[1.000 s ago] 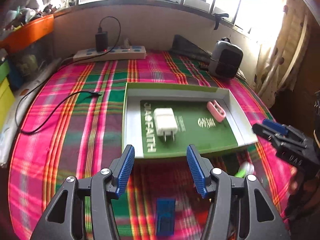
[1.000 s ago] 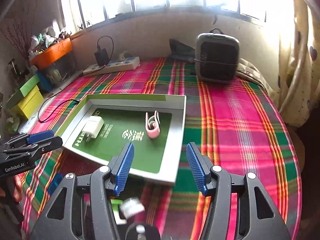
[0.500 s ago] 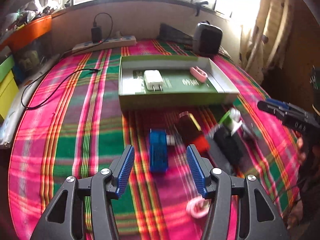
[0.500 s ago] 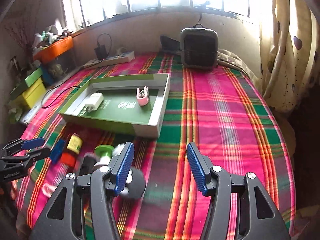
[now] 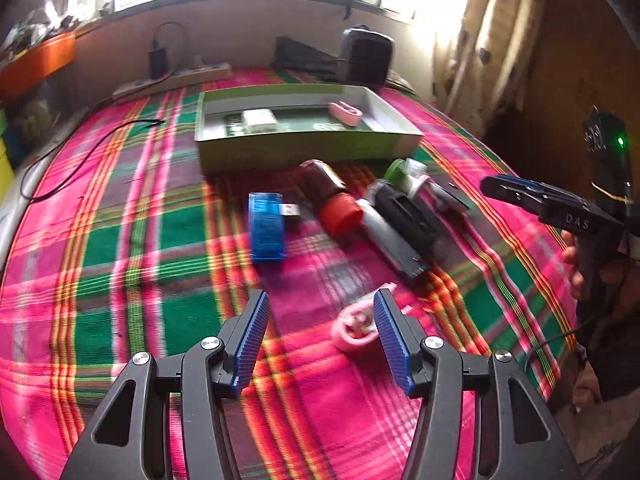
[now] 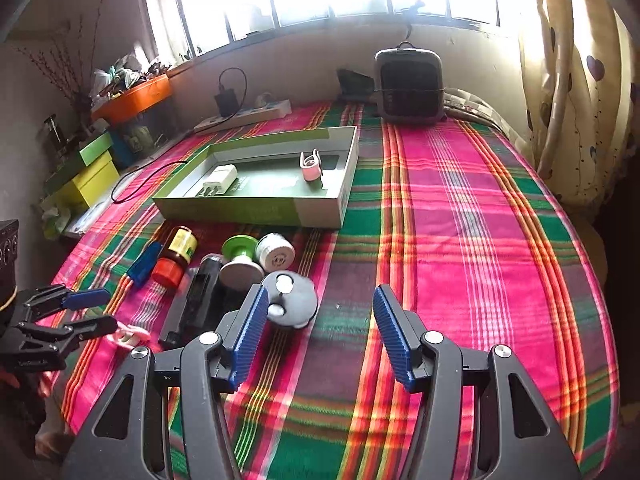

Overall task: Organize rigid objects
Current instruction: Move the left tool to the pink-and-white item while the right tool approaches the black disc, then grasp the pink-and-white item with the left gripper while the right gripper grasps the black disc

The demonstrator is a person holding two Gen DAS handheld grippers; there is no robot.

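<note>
A green tray box lies on the plaid cloth and holds a white charger and a pink clip. In front of it lie a blue USB stick, a red-capped bottle, a black and grey device, a green-topped spool, a white reel and a grey disc. A second pink clip lies just inside my open, empty left gripper. My right gripper is open and empty, beside the disc.
A small dark heater and a power strip with a plugged charger stand at the back by the wall. A black cable lies at the left. Coloured boxes sit beyond the left edge. Curtains hang at the right.
Both grippers have pulled back from the tray toward the near edge, so the loose objects in front of it came into view. Both jaws stayed open.
</note>
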